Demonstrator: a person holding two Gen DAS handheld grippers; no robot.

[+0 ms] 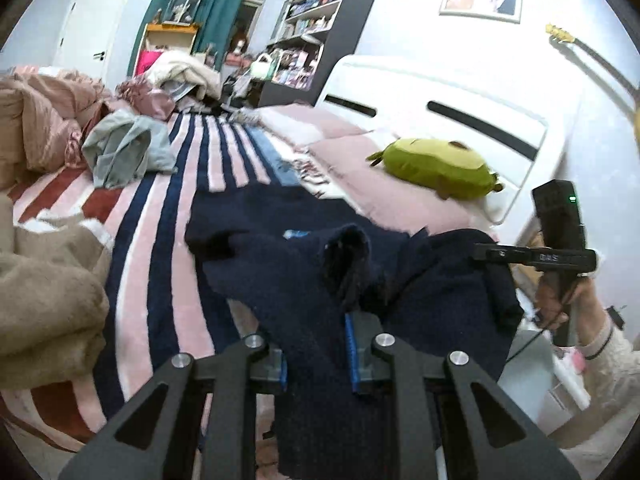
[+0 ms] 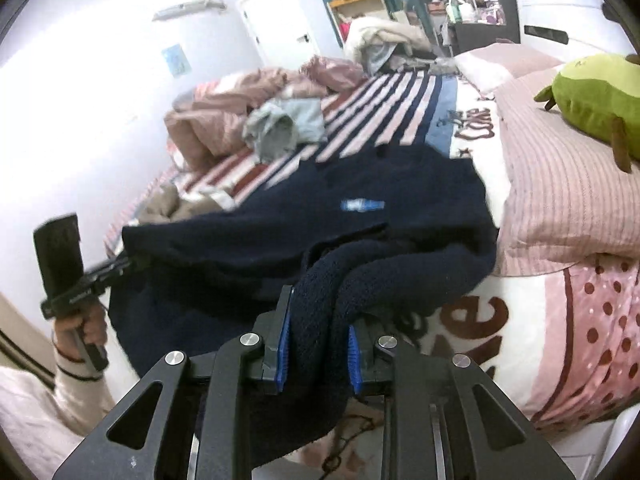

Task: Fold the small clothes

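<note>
A dark navy knit garment (image 1: 280, 256) lies spread on the striped bed cover, with a small blue label (image 2: 362, 204) showing. My left gripper (image 1: 318, 354) is shut on one near edge of it, the fabric draped over its fingers. My right gripper (image 2: 318, 350) is shut on a bunched roll of the same garment (image 2: 332, 280). Each view shows the other gripper, at the far right (image 1: 560, 256) in the left wrist view and at the far left (image 2: 80, 280) in the right wrist view, holding the cloth's ends.
A crumpled grey-blue garment (image 1: 124, 148) lies further up the striped cover (image 1: 168, 216). A tan fleece (image 1: 44, 296) is at left. A green plush toy (image 1: 436, 168) rests on pink pillows (image 2: 560, 184). Pink bedding (image 1: 40, 120) is heaped beyond.
</note>
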